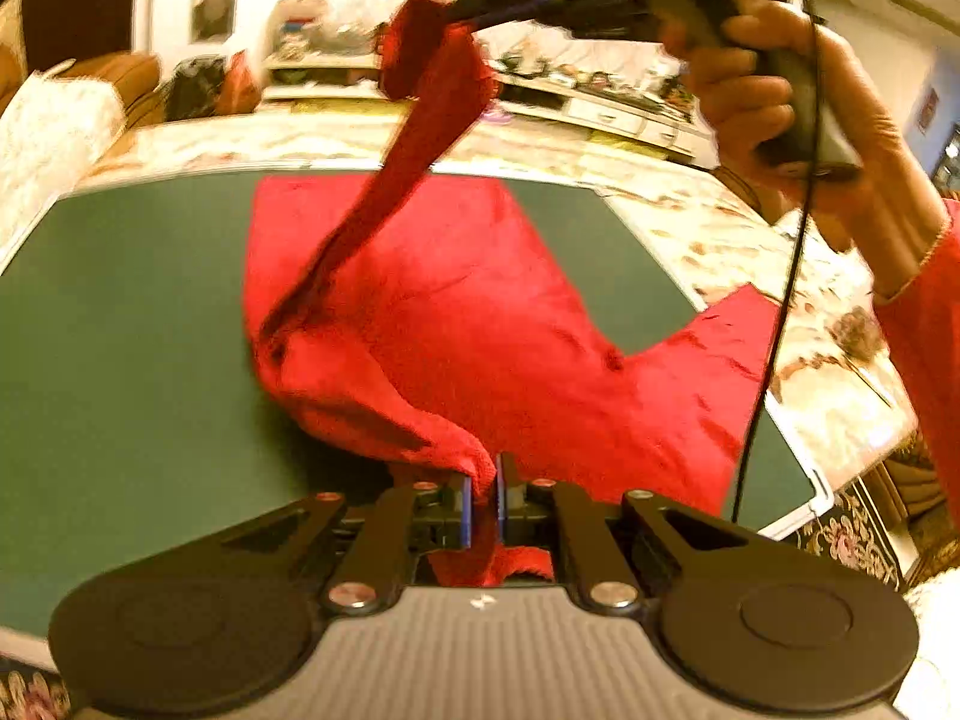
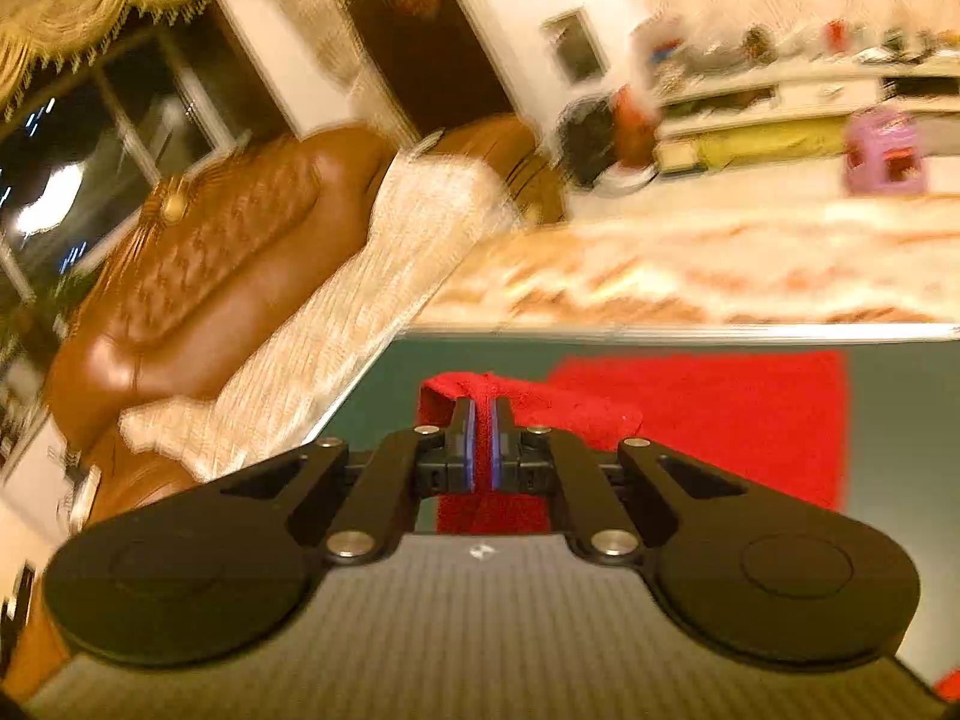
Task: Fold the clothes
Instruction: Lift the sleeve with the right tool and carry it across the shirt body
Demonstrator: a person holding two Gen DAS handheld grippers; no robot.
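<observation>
A red garment [image 1: 480, 330] lies spread on a green mat [image 1: 120, 330]. My left gripper [image 1: 483, 480] is shut on a bunched fold at its near edge. A long red sleeve [image 1: 384, 180] rises from the garment to my right gripper [image 1: 444, 9], which a hand [image 1: 780, 78] holds high above the mat. In the right wrist view my right gripper [image 2: 480, 408] is shut on that red sleeve end [image 2: 444, 390], with the rest of the garment [image 2: 720, 420] flat on the mat [image 2: 900, 420] below. Both views are motion-blurred.
The mat sits on a table with a floral cloth [image 1: 720, 228]. A black cable [image 1: 774, 330] hangs from the right gripper across the garment's right side. A brown leather sofa [image 2: 210, 270] stands left of the table. Shelves and a purple stool [image 2: 882, 150] are behind.
</observation>
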